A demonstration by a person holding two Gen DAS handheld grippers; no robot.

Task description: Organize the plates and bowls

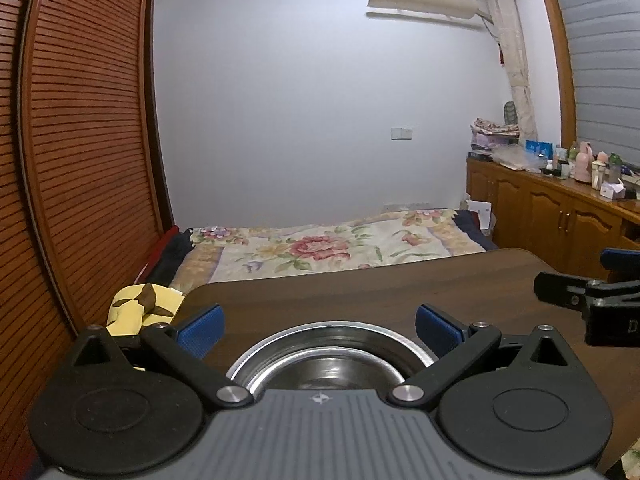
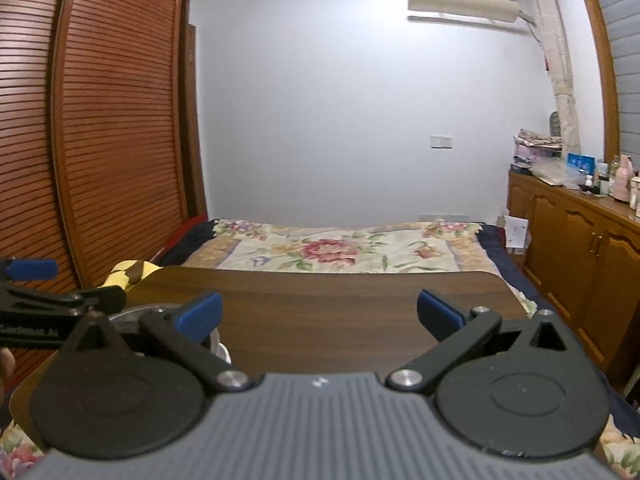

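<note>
A shiny steel bowl (image 1: 320,364) sits on the dark wooden table (image 1: 380,284) right below my left gripper (image 1: 320,326), partly hidden by the gripper body. The left jaws stand wide apart and the blue pads (image 1: 202,330) touch nothing. My right gripper (image 2: 320,318) is open too, over bare table (image 2: 320,300), nothing between its pads (image 2: 440,316). In the right wrist view a sliver of the steel bowl (image 2: 132,316) and a white rim (image 2: 222,354) show behind its left finger. The right gripper (image 1: 600,300) appears at the right edge of the left wrist view.
A bed with a floral cover (image 1: 328,248) lies beyond the table's far edge. A slatted wooden wardrobe (image 1: 80,140) stands at the left. A wooden cabinet (image 1: 560,216) crowded with bottles runs along the right. A yellow and brown cloth (image 1: 140,308) lies by the table's left corner.
</note>
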